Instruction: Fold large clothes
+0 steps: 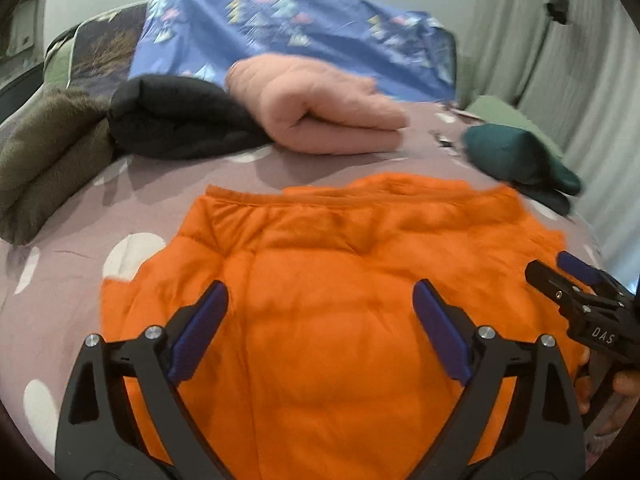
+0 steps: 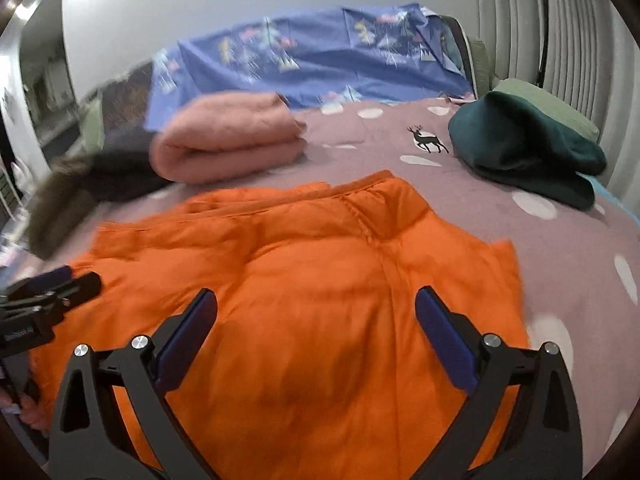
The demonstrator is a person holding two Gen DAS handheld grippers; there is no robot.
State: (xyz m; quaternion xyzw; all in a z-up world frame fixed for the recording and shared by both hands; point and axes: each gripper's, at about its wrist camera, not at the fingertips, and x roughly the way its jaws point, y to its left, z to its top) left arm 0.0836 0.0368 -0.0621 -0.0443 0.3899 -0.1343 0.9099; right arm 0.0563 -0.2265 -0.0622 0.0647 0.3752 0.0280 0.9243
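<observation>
Orange padded jacket (image 1: 320,300) lies on the bed (image 1: 72,280), directly below and ahead of both tools, apparently partly folded; further folds likely remain. Beyond it, pink (image 1: 320,112), black (image 1: 176,120), olive (image 1: 44,160) and dark green (image 2: 528,152) garments sit already folded. Left hand-held gripper (image 1: 320,332): jaws apart, holding nothing. Right hand-held gripper (image 2: 316,340): jaws apart, holding nothing. The jacket is puffy and lightly wrinkled, its ribbed hem on the far edge.
</observation>
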